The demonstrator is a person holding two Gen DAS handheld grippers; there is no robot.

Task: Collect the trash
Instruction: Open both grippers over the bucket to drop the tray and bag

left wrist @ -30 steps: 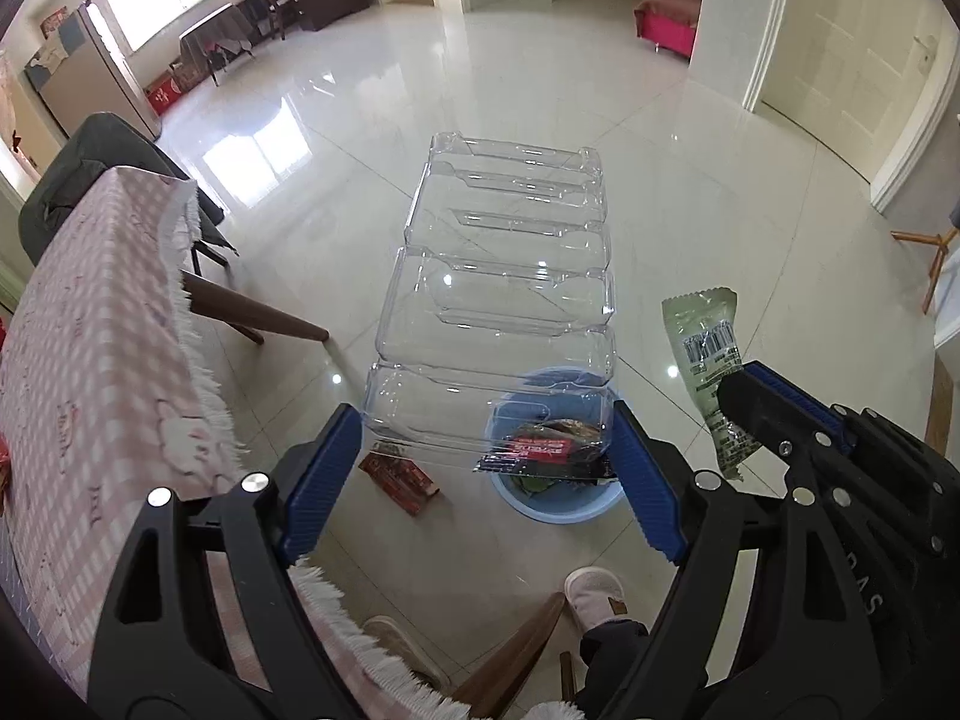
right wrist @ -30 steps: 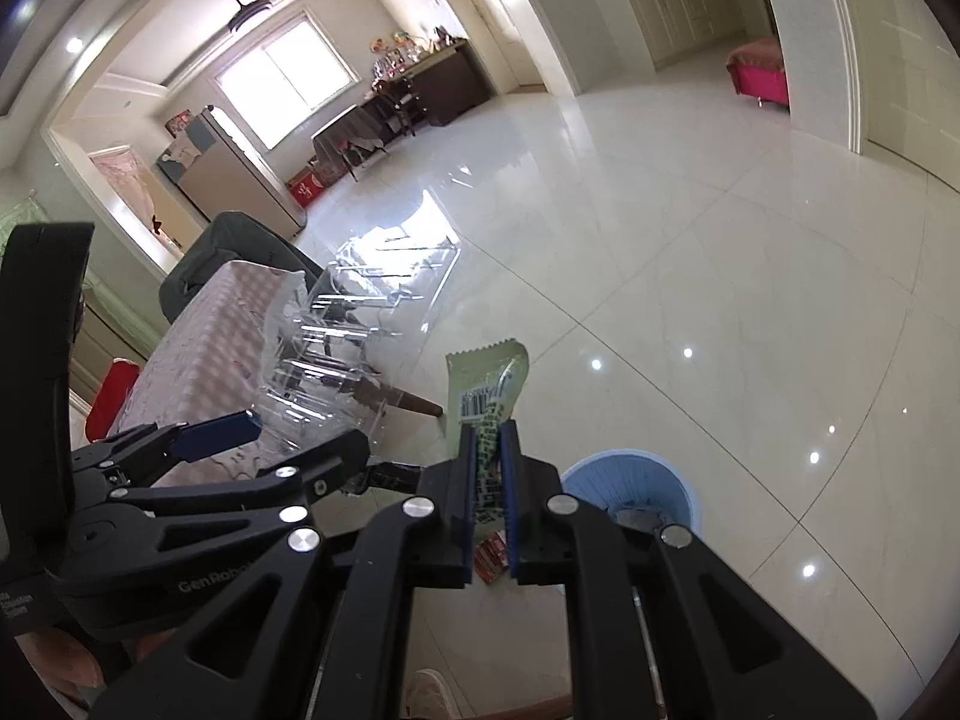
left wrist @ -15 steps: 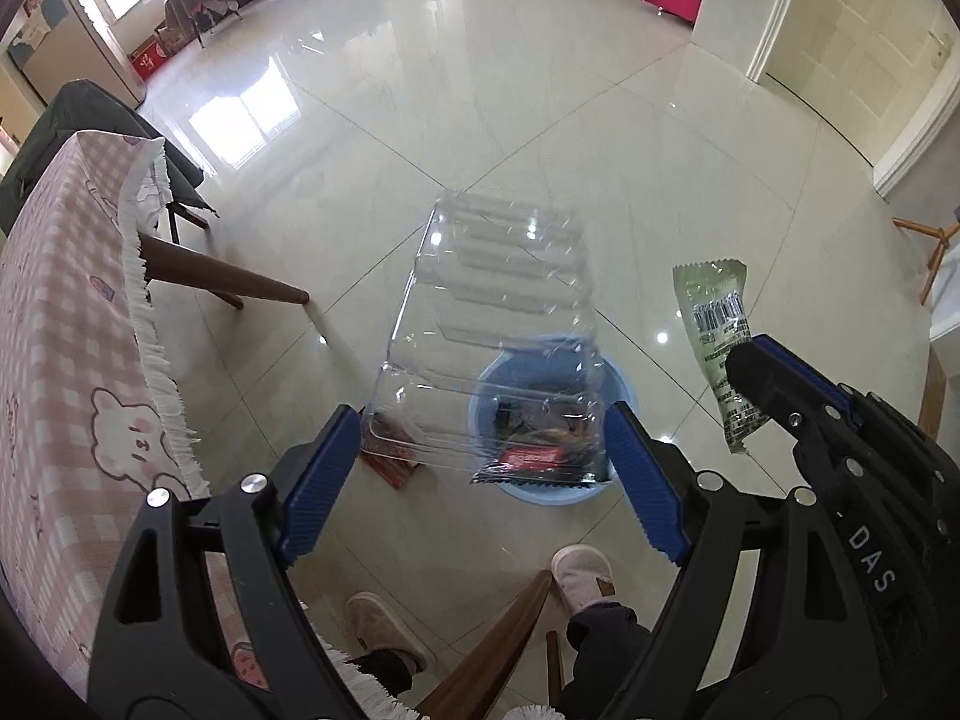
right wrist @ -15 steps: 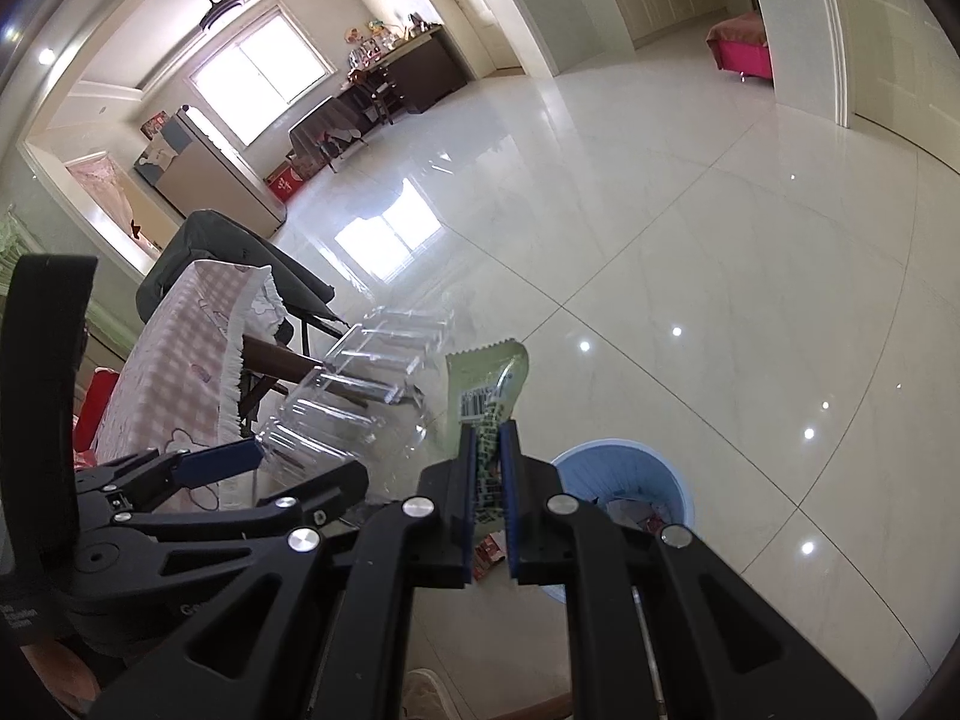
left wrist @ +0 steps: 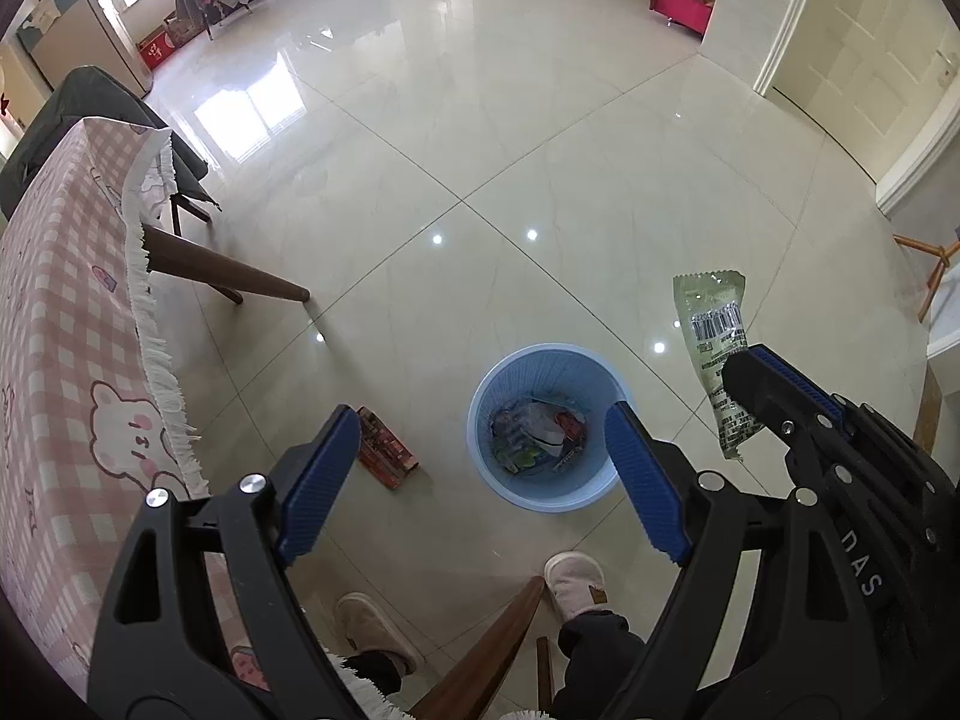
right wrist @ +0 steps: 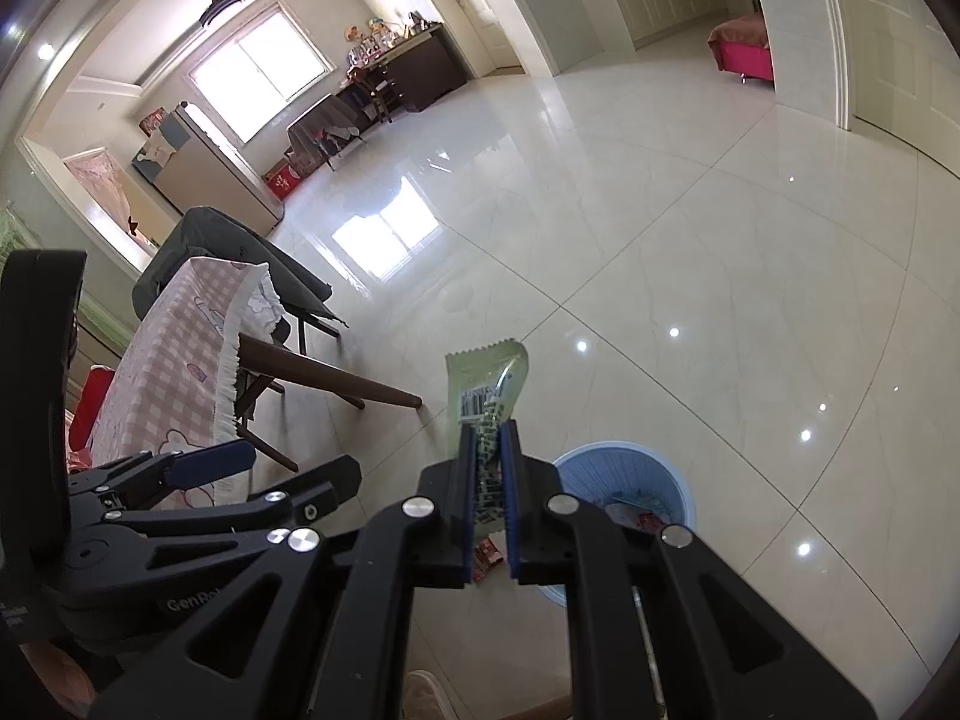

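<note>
Bin (left wrist: pixel 549 495) on floor, right of box (left wrist: pixel 385 447); table (left wrist: pixel 54 324) far left

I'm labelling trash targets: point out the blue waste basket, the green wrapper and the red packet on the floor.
blue waste basket (left wrist: pixel 480 414), left wrist view, left rim.
green wrapper (left wrist: pixel 711 324), left wrist view, barcode area.
red packet (left wrist: pixel 385 447), left wrist view, its middle.

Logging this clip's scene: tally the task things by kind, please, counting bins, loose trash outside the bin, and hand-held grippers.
Bin: 1
Wrapper, pinched in the right hand-held gripper: 1
Red pack on the floor: 1
Hand-held grippers, with the left hand-held gripper open: 2
Total: 5
Trash inside the bin is too jumbled to count.
</note>
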